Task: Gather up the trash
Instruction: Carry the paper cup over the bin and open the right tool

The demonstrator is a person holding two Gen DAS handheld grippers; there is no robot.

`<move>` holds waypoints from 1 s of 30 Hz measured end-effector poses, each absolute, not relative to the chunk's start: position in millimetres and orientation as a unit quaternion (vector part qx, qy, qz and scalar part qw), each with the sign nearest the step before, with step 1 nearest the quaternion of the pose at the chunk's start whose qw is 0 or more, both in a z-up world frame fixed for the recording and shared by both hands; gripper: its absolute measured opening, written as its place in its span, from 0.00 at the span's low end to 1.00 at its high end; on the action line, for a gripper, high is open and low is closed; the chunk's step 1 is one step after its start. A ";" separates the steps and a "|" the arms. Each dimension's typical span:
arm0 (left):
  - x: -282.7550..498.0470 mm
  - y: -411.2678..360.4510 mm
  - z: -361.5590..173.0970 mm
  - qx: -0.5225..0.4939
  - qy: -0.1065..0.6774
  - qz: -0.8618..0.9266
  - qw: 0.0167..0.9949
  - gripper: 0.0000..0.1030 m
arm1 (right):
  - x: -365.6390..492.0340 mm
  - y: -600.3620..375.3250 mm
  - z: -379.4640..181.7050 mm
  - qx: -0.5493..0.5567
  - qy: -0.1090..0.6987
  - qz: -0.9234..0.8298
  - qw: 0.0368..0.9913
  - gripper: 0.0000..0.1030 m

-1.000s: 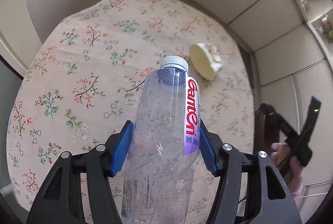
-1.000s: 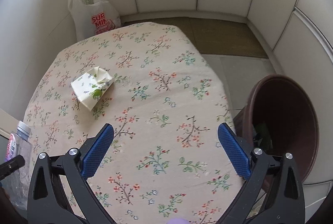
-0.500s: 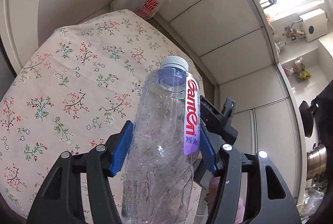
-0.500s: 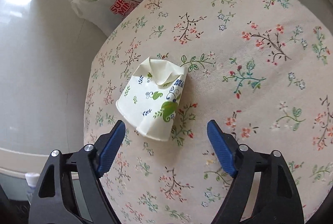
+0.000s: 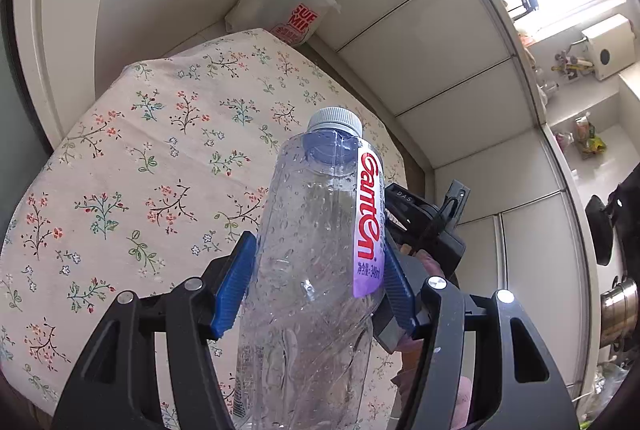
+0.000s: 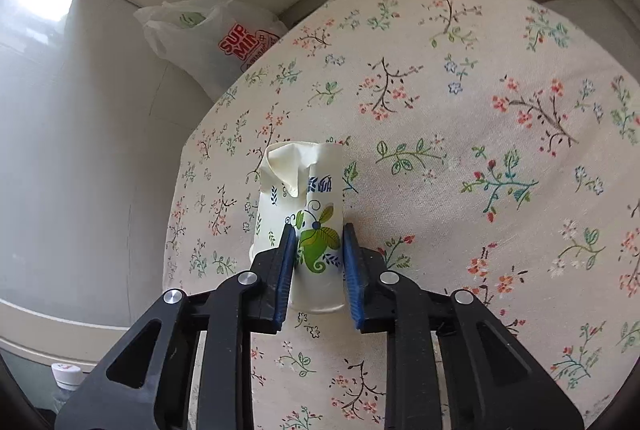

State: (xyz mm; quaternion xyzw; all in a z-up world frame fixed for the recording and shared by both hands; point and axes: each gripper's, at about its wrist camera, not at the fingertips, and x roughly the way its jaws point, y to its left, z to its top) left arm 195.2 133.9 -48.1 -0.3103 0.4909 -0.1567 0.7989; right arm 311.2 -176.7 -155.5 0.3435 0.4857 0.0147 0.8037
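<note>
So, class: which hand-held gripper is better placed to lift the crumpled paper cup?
Right hand-held gripper: its jaws are closing around the paper cup. The left holds a bottle.

Home kitchen: floral tablecloth (image 5: 168, 158), steel pot (image 5: 618, 306), shopping bag (image 5: 288, 2).

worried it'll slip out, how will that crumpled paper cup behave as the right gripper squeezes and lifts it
The paper cup is already creased at its mouth, so it will probably flatten further as the right gripper jaws close on it. It looks empty, likely very light. Its smooth printed wall might slide a little.
</note>
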 end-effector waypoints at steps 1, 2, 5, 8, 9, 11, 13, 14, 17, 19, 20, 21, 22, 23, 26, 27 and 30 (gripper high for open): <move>194.7 132.6 -47.7 -0.310 0.491 -0.158 0.799 0.58 | 308.7 -175.5 -148.6 0.331 0.481 0.014 0.812 0.21; 193.8 130.9 -46.9 -0.309 0.490 -0.158 0.799 0.58 | 304.9 -176.7 -143.2 0.321 0.477 0.014 0.818 0.21; 192.1 125.4 -44.3 -0.305 0.489 -0.164 0.801 0.58 | 292.3 -181.1 -123.4 0.286 0.460 0.009 0.840 0.21; 189.8 118.5 -42.3 -0.299 0.489 -0.169 0.802 0.58 | 276.4 -194.9 -104.6 0.267 0.442 -0.008 0.856 0.21; 189.0 116.2 -42.2 -0.298 0.489 -0.171 0.802 0.58 | 271.0 -202.1 -98.0 0.262 0.436 -0.012 0.861 0.21; 187.8 111.4 -42.8 -0.294 0.491 -0.173 0.802 0.58 | 257.5 -218.2 -84.4 0.250 0.421 -0.025 0.872 0.21; 186.8 105.3 -43.6 -0.286 0.493 -0.174 0.803 0.58 | 242.5 -237.3 -71.1 0.235 0.404 -0.045 0.883 0.21; 187.1 103.1 -44.3 -0.283 0.494 -0.175 0.803 0.58 | 236.0 -246.5 -66.4 0.230 0.398 -0.055 0.886 0.21; 187.9 94.6 -48.8 -0.275 0.498 -0.173 0.804 0.58 | 212.3 -280.0 -53.3 0.213 0.380 -0.093 0.895 0.21; 188.6 88.4 -52.2 -0.268 0.501 -0.172 0.805 0.58 | 195.7 -302.1 -47.6 0.200 0.366 -0.123 0.900 0.22; 188.5 85.3 -53.7 -0.265 0.502 -0.173 0.805 0.58 | 185.8 -315.4 -44.1 0.189 0.358 -0.145 0.903 0.22; 188.5 81.4 -55.3 -0.261 0.504 -0.173 0.805 0.58 | 177.9 -326.0 -41.9 0.176 0.349 -0.165 0.905 0.22; 188.2 77.3 -56.8 -0.256 0.506 -0.173 0.806 0.58 | 168.3 -337.5 -39.4 0.157 0.340 -0.192 0.907 0.22; 187.6 73.2 -57.8 -0.251 0.507 -0.174 0.806 0.58 | 159.5 -346.9 -38.2 0.138 0.332 -0.217 0.908 0.22; 186.4 58.1 -60.0 -0.236 0.510 -0.174 0.809 0.58 | 139.4 -371.9 -42.1 0.091 0.319 -0.284 0.900 0.23; 185.9 52.6 -60.7 -0.230 0.510 -0.176 0.810 0.58 | 133.3 -379.0 -44.6 0.074 0.316 -0.308 0.894 0.23; 183.6 34.8 -60.7 -0.215 0.508 -0.186 0.813 0.58 | 121.6 -393.9 -50.9 0.036 0.314 -0.352 0.881 0.24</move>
